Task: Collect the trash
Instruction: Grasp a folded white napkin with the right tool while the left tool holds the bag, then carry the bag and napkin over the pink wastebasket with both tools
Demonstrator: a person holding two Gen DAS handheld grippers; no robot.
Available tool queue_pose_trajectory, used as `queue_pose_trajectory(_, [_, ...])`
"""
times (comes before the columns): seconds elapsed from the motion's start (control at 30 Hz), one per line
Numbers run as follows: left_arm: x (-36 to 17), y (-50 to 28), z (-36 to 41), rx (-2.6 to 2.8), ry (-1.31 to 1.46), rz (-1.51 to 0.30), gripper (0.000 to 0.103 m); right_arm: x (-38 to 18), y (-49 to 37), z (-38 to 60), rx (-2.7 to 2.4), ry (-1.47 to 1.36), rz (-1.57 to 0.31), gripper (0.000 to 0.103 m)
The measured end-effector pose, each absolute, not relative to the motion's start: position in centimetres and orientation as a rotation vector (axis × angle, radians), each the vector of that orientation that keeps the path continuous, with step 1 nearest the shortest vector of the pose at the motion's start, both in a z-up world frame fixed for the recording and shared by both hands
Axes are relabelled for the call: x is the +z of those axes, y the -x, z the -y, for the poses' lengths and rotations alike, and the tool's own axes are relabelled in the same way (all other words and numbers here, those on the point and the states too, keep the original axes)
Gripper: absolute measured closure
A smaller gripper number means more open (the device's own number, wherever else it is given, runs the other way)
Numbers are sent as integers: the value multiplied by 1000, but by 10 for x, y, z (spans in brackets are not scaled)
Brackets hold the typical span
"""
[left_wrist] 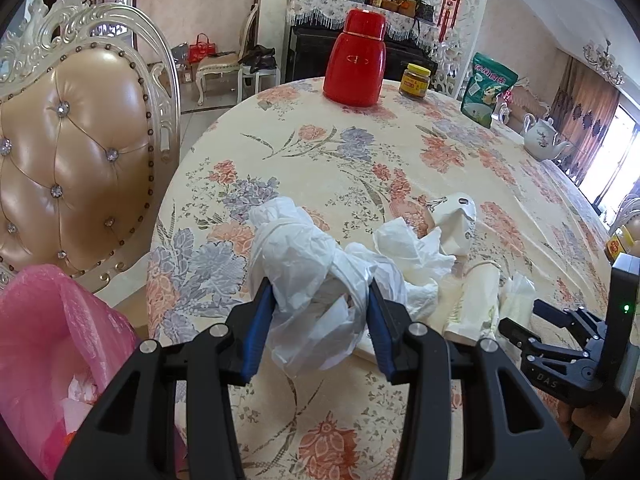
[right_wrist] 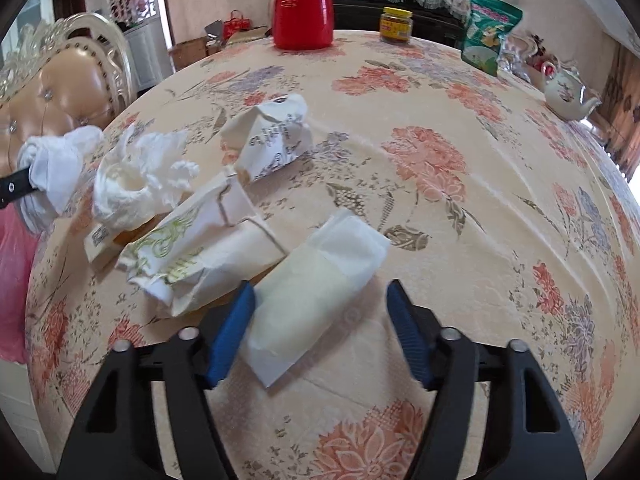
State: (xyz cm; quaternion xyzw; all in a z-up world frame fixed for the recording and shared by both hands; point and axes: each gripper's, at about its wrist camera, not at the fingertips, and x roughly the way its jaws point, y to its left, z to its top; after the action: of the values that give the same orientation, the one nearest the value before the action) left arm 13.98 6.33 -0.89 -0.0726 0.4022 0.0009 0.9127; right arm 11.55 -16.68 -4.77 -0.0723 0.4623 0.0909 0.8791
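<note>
Tongs: the left tongs (left_wrist: 320, 316) clamp a crumpled white tissue wad (left_wrist: 308, 276) over the desk (left_wrist: 400, 160) edge, just beside a pink trash bag (left_wrist: 48, 340). The right tongs (right_wrist: 320, 320) stand apart around a folded white napkin (right_wrist: 316, 284), one pad touching it, the other clear. Beyond lie crumpled tissue (right_wrist: 136, 184) and printed paper wrappers (right_wrist: 200, 248), their writing unreadable. Farthest stand a red flask (left_wrist: 356, 64), a yellow-lidded jar (left_wrist: 416, 80) and a green pouch (left_wrist: 488, 88).
</note>
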Motion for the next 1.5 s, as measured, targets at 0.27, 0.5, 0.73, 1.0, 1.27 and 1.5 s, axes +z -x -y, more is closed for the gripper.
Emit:
queue_pose_trajectory(0.27, [3,-120,-64,5,149,-810,60,-45,-110,166,242,145,-970,66])
queue_pose_trajectory(0.5, [11,-101,-65,0,148,-793,60,-36,-101,173,265,108,-961,74])
queue_pose_trajectory(0.73, [14,-94,-70,-14,162,-780,60,-35,-102,178,204,83,-974,67])
queue_pose_trajectory(1.0, [22,-89,-77,-30,169,-763,60,-45,-114,170,154,93,-982,47])
queue_pose_trajectory(1.27, [29,-82,-84,-29,175,-753,60,-43,-114,167,155,131,-951,74])
queue_pose_trajectory(1.5, [33,-77,-86,-14,170,-747,60,-25,-102,171,186,127,-895,80])
